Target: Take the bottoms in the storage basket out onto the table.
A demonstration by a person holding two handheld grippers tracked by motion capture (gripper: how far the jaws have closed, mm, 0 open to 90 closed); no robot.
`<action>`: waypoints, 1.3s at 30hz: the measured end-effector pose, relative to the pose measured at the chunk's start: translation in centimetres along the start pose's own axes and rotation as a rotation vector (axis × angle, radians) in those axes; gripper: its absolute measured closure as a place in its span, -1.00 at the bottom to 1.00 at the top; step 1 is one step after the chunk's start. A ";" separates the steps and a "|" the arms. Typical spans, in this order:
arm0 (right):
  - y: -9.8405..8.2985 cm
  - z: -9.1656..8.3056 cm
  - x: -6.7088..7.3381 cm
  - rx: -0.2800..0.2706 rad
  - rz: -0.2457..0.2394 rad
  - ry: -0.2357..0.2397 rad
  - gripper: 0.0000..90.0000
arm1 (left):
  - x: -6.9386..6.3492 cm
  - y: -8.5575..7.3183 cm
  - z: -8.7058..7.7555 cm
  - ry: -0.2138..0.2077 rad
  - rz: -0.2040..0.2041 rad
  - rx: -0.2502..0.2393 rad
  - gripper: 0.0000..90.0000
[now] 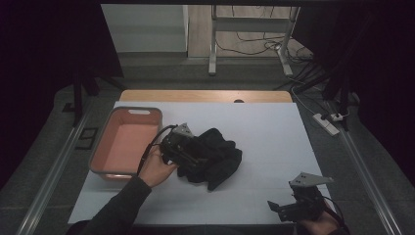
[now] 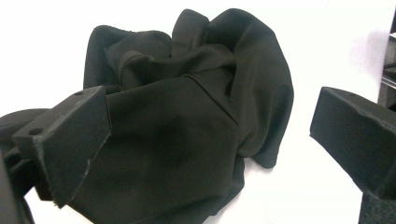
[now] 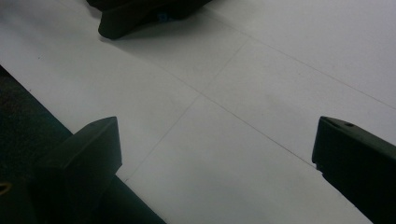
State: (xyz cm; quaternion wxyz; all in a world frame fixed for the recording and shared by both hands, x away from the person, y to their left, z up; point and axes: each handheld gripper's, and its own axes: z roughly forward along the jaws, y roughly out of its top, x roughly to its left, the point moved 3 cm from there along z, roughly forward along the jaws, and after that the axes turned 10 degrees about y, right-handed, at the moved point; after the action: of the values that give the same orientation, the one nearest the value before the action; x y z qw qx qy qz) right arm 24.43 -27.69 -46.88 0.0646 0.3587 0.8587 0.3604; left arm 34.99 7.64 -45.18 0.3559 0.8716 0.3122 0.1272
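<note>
A crumpled black cloth (image 1: 218, 155) lies in the middle of the white table (image 1: 264, 132). My left gripper (image 1: 186, 154) is pressed into the cloth's left side, held by a hand coming from the bottom left. In the left gripper view the jaws stand wide apart, so my left gripper (image 2: 210, 135) is open, with a bulge of the black cloth (image 2: 187, 107) lying between them. My right gripper (image 1: 279, 210) sits near the table's front right edge, away from the cloth. In the right gripper view it (image 3: 215, 154) is open over bare table, with the cloth's edge (image 3: 135, 16) far ahead.
A salmon-pink bin (image 1: 100, 147) stands at the table's left, just beside the left hand. The table's front edge (image 3: 56, 116) runs close under my right gripper. A power strip (image 1: 326, 123) and cables lie on the floor at the right.
</note>
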 end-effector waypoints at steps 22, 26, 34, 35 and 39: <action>0.0 0.0 0.0 0.001 -0.001 0.000 -0.97 | 0.2 -1.4 -0.8 -0.038 -0.046 -0.061 -1.00; 0.0 0.0 0.0 0.002 -0.001 0.000 -0.97 | 0.3 -1.5 -1.2 -0.051 -0.056 -0.085 -1.00; 0.0 0.0 0.0 0.002 -0.007 0.001 -0.97 | 0.3 -1.9 -2.1 -0.057 -0.059 -0.117 -1.00; 0.0 0.0 0.0 0.002 -0.008 0.001 -0.97 | 0.3 -1.9 -2.2 -0.057 -0.055 -0.115 -1.00; 0.0 0.0 0.1 0.004 -0.007 0.001 -0.97 | 0.3 -2.3 -2.6 -0.043 -0.043 -0.111 -1.00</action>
State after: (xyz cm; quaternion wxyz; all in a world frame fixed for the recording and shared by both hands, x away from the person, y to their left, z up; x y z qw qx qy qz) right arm 24.42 -27.62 -46.89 0.0646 0.3557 0.8605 0.3589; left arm 33.00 10.48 -44.90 0.4129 0.8462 0.3156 0.1180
